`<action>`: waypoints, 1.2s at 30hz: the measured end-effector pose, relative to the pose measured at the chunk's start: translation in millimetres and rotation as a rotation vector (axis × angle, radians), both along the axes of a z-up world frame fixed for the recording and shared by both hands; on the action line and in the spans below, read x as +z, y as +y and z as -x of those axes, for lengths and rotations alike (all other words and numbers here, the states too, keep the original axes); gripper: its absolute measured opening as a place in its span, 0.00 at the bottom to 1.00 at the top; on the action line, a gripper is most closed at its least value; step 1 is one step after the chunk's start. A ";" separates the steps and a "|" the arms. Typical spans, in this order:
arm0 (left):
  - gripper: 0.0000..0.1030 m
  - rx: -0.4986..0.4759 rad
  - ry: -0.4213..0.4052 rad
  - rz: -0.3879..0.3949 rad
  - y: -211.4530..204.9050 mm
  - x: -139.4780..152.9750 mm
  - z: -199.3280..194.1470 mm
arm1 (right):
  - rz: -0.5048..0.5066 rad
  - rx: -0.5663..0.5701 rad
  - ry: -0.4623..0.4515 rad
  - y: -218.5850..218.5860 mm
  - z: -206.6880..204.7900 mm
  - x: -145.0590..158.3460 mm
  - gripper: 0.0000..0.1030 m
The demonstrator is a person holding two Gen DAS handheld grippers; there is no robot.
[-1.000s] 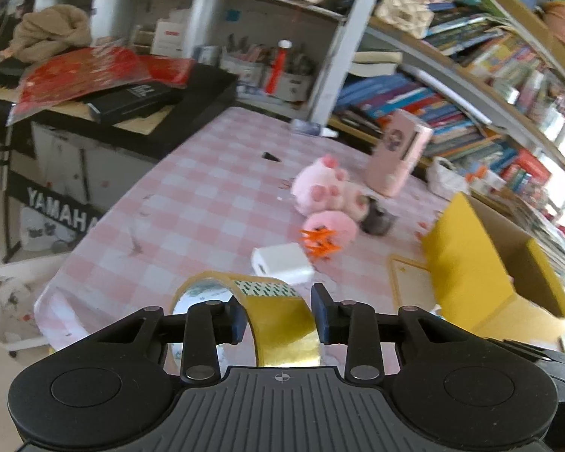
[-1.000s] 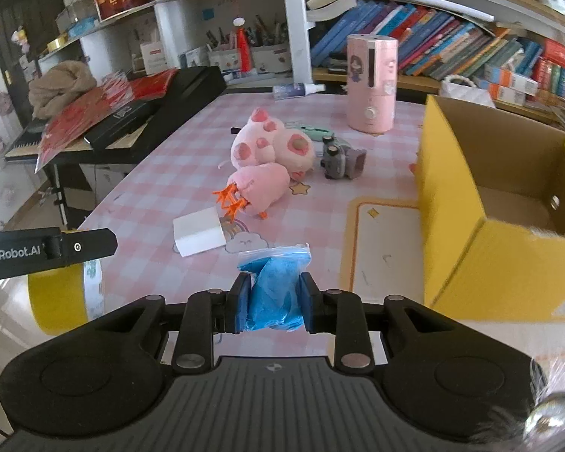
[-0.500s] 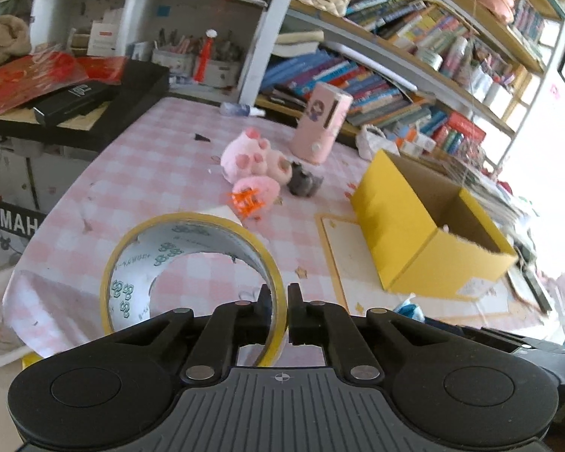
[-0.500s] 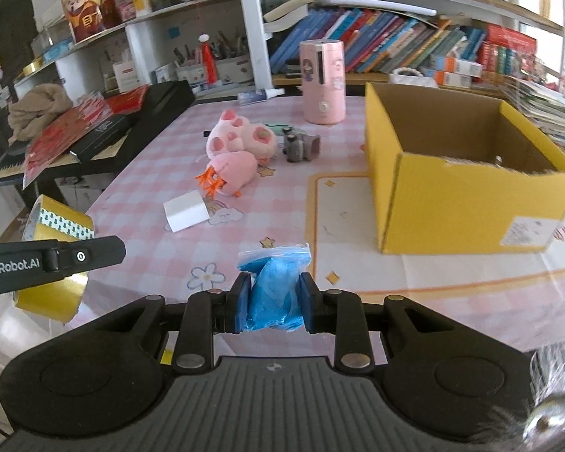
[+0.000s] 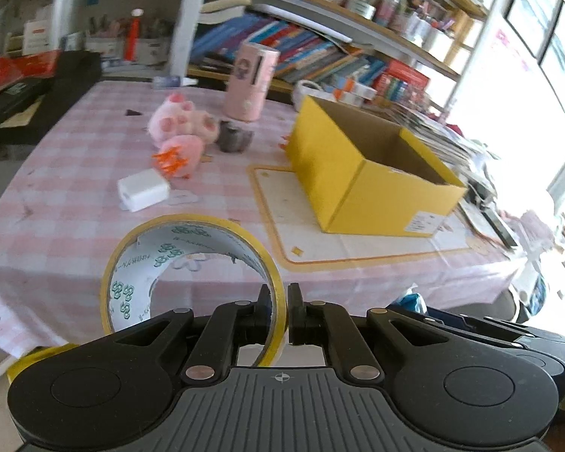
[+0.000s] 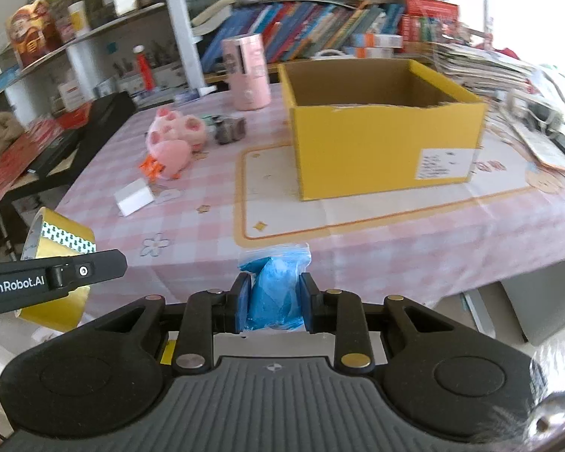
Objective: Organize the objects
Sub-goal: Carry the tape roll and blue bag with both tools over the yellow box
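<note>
My left gripper point(image 5: 280, 310) is shut on the wall of a yellow tape roll point(image 5: 150, 263), held off the near edge of the pink checked table point(image 5: 75, 173). The same tape roll point(image 6: 60, 241) shows at the left of the right wrist view. My right gripper point(image 6: 275, 297) is shut on a clear zip bag of blue stuff point(image 6: 275, 286). An open yellow cardboard box point(image 6: 376, 143) stands on a cream mat point(image 6: 282, 211), beyond both grippers. Pink plush toys point(image 5: 180, 132), a white block point(image 5: 143, 190), a small dark grey object point(image 5: 235, 137) and a pink cylinder point(image 5: 250, 83) sit further back.
Bookshelves point(image 5: 320, 37) run behind the table. A black keyboard with red sheets point(image 6: 37, 143) stands to the left. Stacked papers and magazines point(image 6: 508, 75) crowd the table's right side beside the box.
The left jaws closed onto the tape roll's wall, and the roll now faces the camera as a ring. Both grippers swung right and back from the table, so the yellow box sits more centrally.
</note>
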State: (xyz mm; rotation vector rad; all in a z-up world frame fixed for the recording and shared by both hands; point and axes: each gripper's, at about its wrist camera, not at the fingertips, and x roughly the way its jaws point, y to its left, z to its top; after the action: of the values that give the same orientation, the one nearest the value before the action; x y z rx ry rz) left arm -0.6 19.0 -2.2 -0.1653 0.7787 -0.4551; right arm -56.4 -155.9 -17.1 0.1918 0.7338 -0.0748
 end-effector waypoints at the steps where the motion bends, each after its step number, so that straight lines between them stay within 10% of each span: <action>1: 0.06 -0.011 -0.001 0.001 -2.7 0.4 -0.4 | 0.001 -0.010 0.000 -1.9 2.3 0.1 0.25; 36: 0.06 -0.169 -0.057 0.000 -87.3 10.2 -28.5 | 0.002 -0.168 0.000 -81.0 -6.3 3.0 0.25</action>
State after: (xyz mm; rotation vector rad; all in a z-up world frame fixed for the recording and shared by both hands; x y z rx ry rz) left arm 27.9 -68.3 8.1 -0.0862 0.7399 -0.6167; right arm -50.1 -236.8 -14.0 0.2511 0.7170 -0.2355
